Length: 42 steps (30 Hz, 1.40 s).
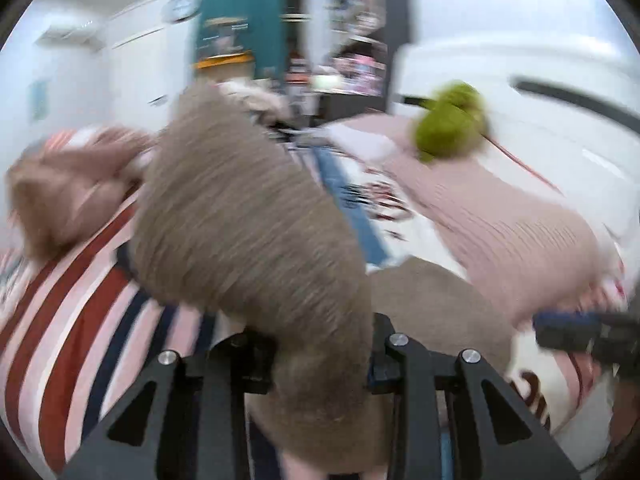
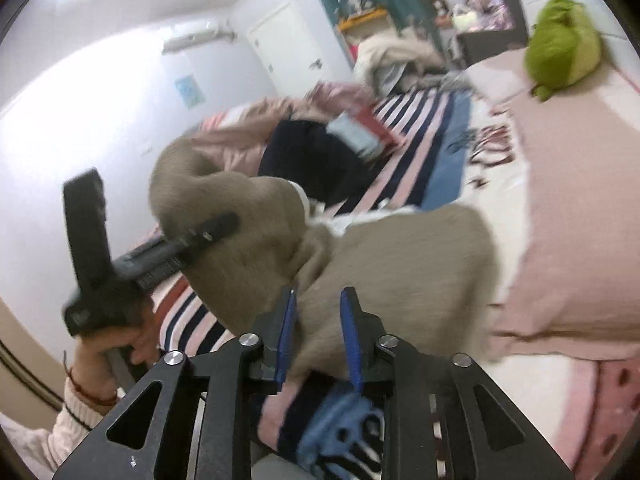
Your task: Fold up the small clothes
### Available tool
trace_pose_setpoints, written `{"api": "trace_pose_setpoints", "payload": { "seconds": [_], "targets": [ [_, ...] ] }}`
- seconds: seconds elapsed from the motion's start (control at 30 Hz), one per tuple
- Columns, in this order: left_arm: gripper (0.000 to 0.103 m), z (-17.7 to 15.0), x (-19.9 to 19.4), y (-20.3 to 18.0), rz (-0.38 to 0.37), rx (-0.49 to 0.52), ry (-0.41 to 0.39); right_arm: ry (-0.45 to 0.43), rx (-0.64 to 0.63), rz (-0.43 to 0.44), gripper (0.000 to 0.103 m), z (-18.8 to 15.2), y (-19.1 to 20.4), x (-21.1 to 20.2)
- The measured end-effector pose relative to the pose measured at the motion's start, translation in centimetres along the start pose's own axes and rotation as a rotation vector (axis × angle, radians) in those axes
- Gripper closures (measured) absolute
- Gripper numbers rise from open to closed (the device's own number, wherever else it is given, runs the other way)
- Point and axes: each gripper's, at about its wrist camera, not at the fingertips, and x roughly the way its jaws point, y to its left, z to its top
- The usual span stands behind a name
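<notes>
A taupe knit garment (image 1: pixel 248 216) hangs in the air above the bed, blurred by motion. My left gripper (image 1: pixel 320 356) is shut on one end of it; the cloth drapes over and hides the fingertips. In the right wrist view the same garment (image 2: pixel 400 264) runs between the blue pads (image 2: pixel 352 332) of my right gripper (image 2: pixel 318 320), which is shut on its other end. My left gripper also shows in the right wrist view (image 2: pixel 208 232), clamping the garment at the left. My right gripper shows at the right edge of the left wrist view (image 1: pixel 560 330).
The bed has a striped red, pink and navy cover (image 1: pixel 72 280). A pink blanket (image 2: pixel 580 200) lies on the right with a green plush toy (image 2: pixel 560 44) on it. A dark garment (image 2: pixel 312 160) and a pile of clothes (image 2: pixel 396 60) lie farther back.
</notes>
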Motion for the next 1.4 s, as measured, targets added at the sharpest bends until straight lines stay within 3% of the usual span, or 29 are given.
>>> {"api": "trace_pose_setpoints", "payload": {
  "seconds": [0.1,0.2,0.3,0.37,0.57,0.63,0.73,0.8,0.87,0.97,1.03,1.1,1.17,1.33,1.4],
  "targets": [
    [0.074,-0.5,2.6,-4.9,-0.084,0.134,0.078,-0.044,0.027,-0.016,0.079,0.1,-1.7,-2.7],
    [0.072,-1.6,5.1,-7.8,-0.139,0.166,0.138,-0.069,0.052,-0.026,0.079,-0.1,-2.8,-4.5],
    [0.058,-1.5,5.4,-9.4,-0.184,0.184,0.158,-0.075,0.073,-0.04,0.079,-0.5,-4.1,-5.4],
    [0.036,-1.2,4.6,-9.4,-0.247,0.18,0.166,-0.077,0.092,-0.049,0.079,-0.7,-4.8,-5.6],
    [0.024,0.2,-0.1,-6.4,-0.329,0.048,0.14,-0.106,0.081,-0.062,0.067,1.0,-5.1,-6.0],
    [0.022,0.1,-1.9,-5.3,-0.323,0.018,0.113,-0.111,0.035,-0.055,0.059,2.2,-4.1,-5.7],
    [0.019,0.0,-4.2,-2.5,-0.249,-0.026,0.091,-0.116,-0.074,-0.041,0.043,5.0,-1.4,-4.3],
    [0.019,0.0,-4.5,-1.1,-0.205,-0.049,0.094,-0.078,-0.153,-0.034,0.027,7.4,0.6,-1.9],
    [0.018,-0.4,-4.8,0.4,-0.167,-0.074,0.096,-0.016,-0.215,-0.068,0.024,8.9,1.9,0.9],
    [0.018,-1.4,-4.8,1.9,-0.146,-0.112,0.112,0.184,-0.283,-0.149,0.022,9.5,2.5,6.2],
    [0.018,-2.0,-4.8,2.5,-0.148,-0.123,0.116,0.281,-0.313,-0.189,0.028,8.4,2.1,8.3],
    [0.018,-2.4,-4.7,2.6,-0.153,-0.124,0.115,0.297,-0.309,-0.225,0.08,6.6,1.0,8.1],
    [0.018,-2.6,-4.4,2.9,-0.16,-0.133,0.121,0.284,-0.237,-0.189,0.087,5.3,-0.5,6.6],
    [0.017,-2.6,-2.9,2.9,-0.197,-0.151,0.132,0.258,-0.083,-0.23,0.09,0.8,-4.3,2.9],
    [0.01,-2.6,-1.7,3.0,-0.232,-0.163,0.149,0.259,-0.01,-0.22,0.09,-1.0,-5.7,1.8]
  ]
}}
